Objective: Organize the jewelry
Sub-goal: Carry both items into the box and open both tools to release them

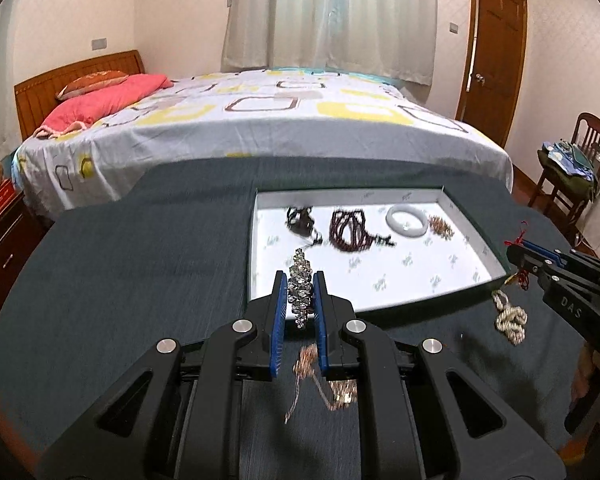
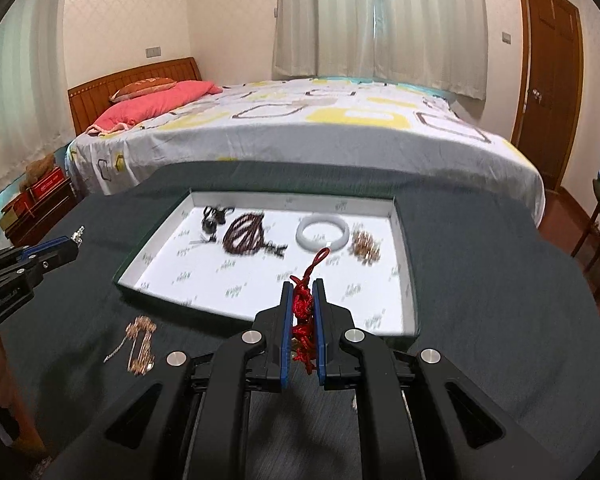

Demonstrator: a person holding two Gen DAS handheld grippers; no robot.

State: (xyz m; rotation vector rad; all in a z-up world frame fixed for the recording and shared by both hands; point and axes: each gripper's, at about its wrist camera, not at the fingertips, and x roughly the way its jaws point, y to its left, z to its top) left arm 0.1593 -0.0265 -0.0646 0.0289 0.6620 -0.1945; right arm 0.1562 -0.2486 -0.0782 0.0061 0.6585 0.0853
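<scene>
Two clenched hand-held grippers (silver bracelet (image 1: 300,288) left, red cord (image 2: 303,308) right) over dark tablecloth (image 1: 140,260), bed (image 1: 260,120) behind.

My left gripper (image 1: 300,288) is matt black plastic with ribbed blue pads and bright metal pivot pins; it clamps a glittering, faceted metallic bracelet (image 1: 300,292). My right gripper (image 2: 303,300), of the same make, pinches a knotted red cord (image 2: 302,308). The worktop (image 1: 120,260) wears a matt, finely woven dark cloth. The tray (image 2: 160,256) looks like printed white card. In it I see a smooth, glossy pale bangle (image 2: 322,233) and dark polished beads (image 2: 244,234).
</scene>
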